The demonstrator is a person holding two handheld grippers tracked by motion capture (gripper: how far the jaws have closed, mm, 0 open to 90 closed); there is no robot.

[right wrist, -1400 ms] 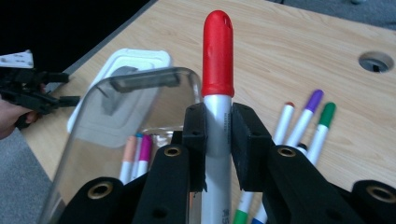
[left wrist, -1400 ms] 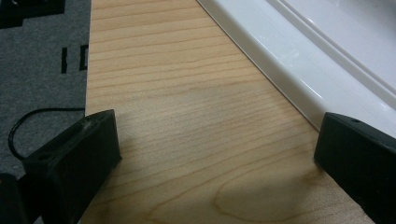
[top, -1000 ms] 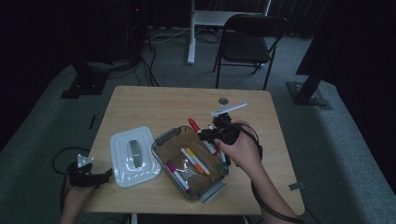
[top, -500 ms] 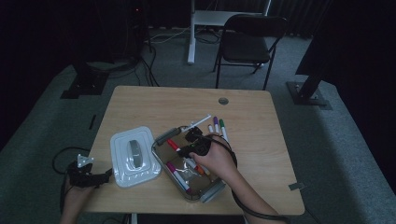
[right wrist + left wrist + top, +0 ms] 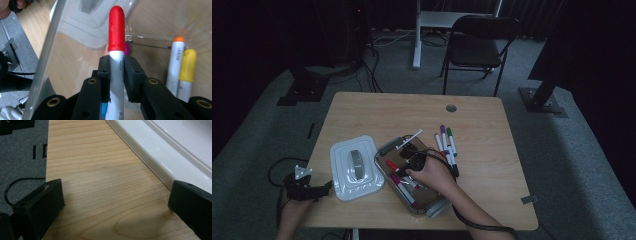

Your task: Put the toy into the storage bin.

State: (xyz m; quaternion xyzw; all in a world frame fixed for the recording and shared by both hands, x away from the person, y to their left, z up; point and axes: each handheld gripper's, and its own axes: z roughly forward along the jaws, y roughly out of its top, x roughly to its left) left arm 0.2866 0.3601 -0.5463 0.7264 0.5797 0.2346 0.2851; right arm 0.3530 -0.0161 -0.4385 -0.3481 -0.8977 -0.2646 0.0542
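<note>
— What's the left gripper (image 5: 314, 191) doing, over at the near left corner of the table (image 5: 492, 130)?

— It sits low at the table's edge, jaws spread wide with nothing but bare wood between them. In the left gripper view one jaw sits close beside the rim of the white lid (image 5: 160, 157), though I can't tell if it touches. The lid (image 5: 356, 166) lies flat on the table, just left of the clear box (image 5: 384, 149).

— And the right gripper (image 5: 409, 167)?

— It's down inside the clear box, the hand (image 5: 434, 176) over it. In the right gripper view the jaws are clamped on the white barrel of a red-capped marker (image 5: 116, 47), the cap sticking out past the pads toward the box's wall (image 5: 52, 47).

— Anything else in the box?

— An orange-capped marker (image 5: 176, 62) and a yellow-capped marker (image 5: 186, 68) lie side by side to the right of the gripped one.

— And further right on the table?

— A few loose markers (image 5: 446, 142) lie in a row just beside the box, purple and green caps among them.
</note>
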